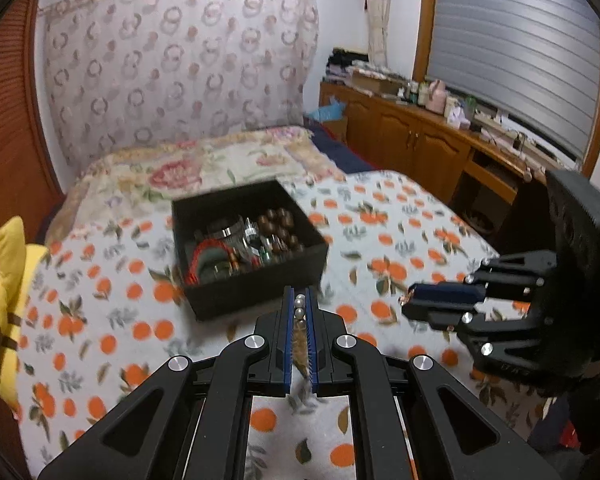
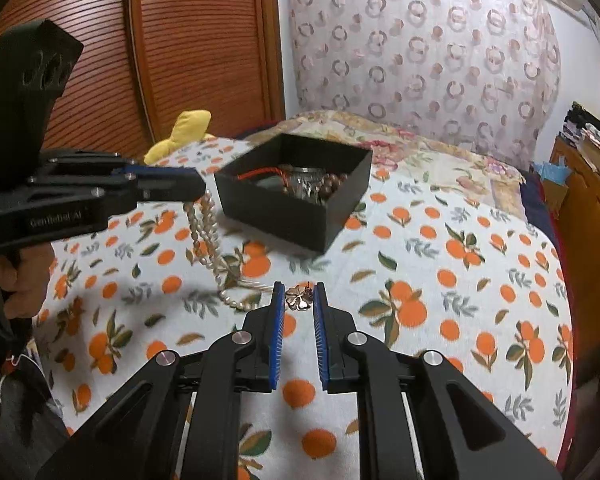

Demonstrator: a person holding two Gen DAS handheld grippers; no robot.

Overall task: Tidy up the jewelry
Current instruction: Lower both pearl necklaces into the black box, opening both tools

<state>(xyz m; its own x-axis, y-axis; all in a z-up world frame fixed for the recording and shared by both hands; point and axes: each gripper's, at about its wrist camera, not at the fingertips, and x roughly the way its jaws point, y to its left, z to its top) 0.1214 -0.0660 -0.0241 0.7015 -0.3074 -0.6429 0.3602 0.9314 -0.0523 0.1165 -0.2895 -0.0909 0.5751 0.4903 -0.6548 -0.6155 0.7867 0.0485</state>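
My left gripper [image 1: 299, 295] is shut on a pearl necklace [image 1: 299, 307], whose beads show between the blue pads. In the right wrist view the left gripper [image 2: 198, 191] hangs at the left. The pearl necklace [image 2: 207, 232] dangles from it, with its lower end lying on the bedspread. My right gripper [image 2: 298, 290] is shut on a small gold flower-shaped pendant [image 2: 299, 299], held at its tips just above the bed. From the left wrist view the right gripper [image 1: 409, 301] is at the right. A black open box [image 1: 256, 282] holding beads, bangles and other jewelry sits ahead on the bed; the box [image 2: 284, 216] lies beyond both grippers.
An orange-print bedspread [image 2: 440, 264] covers the bed. A yellow plush toy [image 1: 8, 280] lies at the bed's left edge by a wooden slatted door [image 2: 200, 40]. A wooden cabinet [image 1: 420, 148] with clutter lines the right wall. A person's hand [image 2: 24, 276] grips the left handle.
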